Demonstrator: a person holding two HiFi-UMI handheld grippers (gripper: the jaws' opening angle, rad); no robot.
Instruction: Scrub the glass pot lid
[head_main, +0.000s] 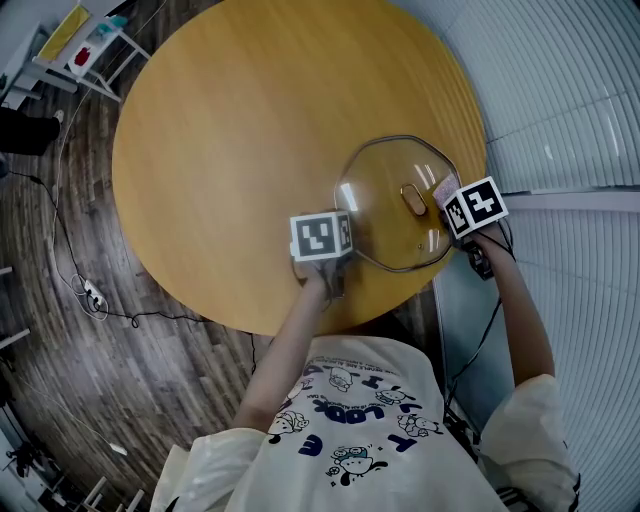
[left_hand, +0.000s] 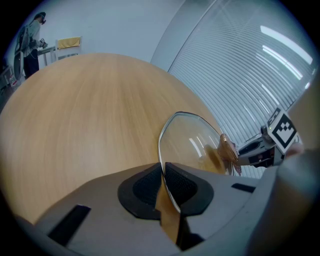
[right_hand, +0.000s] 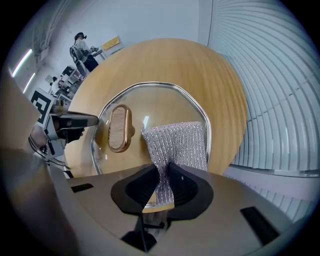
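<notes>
The glass pot lid (head_main: 395, 205) was over the near right part of the round wooden bench (head_main: 240, 130), close to its edge, knob side facing up toward the head camera. From the left gripper view it stood tilted up off the bench top rather than lying flat; whether any part of its rim touched the wood I could not tell.

The left gripper (left_hand: 162, 167) was clamped on the lid's metal rim (left_hand: 161, 150) at the side nearest the person, with the rim running straight between its two black pads (left_hand: 145, 187). Through the glass, that view showed the oval wood-coloured knob (left_hand: 227, 150) and, just past it, the right gripper (left_hand: 255, 152).

The right gripper (right_hand: 167, 172) was pinching a silvery knitted scrubbing cloth (right_hand: 177, 145). The jaws squeezed the cloth's lower end into a narrow fold, and the rest fanned out flat against the top face of the lid (right_hand: 160, 107), just beside the knob (right_hand: 119, 128) and reaching toward the rim on the side away from the left gripper (right_hand: 75, 122). Cloth and knob lay close together but apart.

In the head view both marker cubes sat at opposite sides of the lid, the left one (head_main: 321, 237) at its near left rim and the right one (head_main: 475, 207) at its right rim. A dark cable (head_main: 80, 260) trailed over the wooden floor left of the bench.
</notes>
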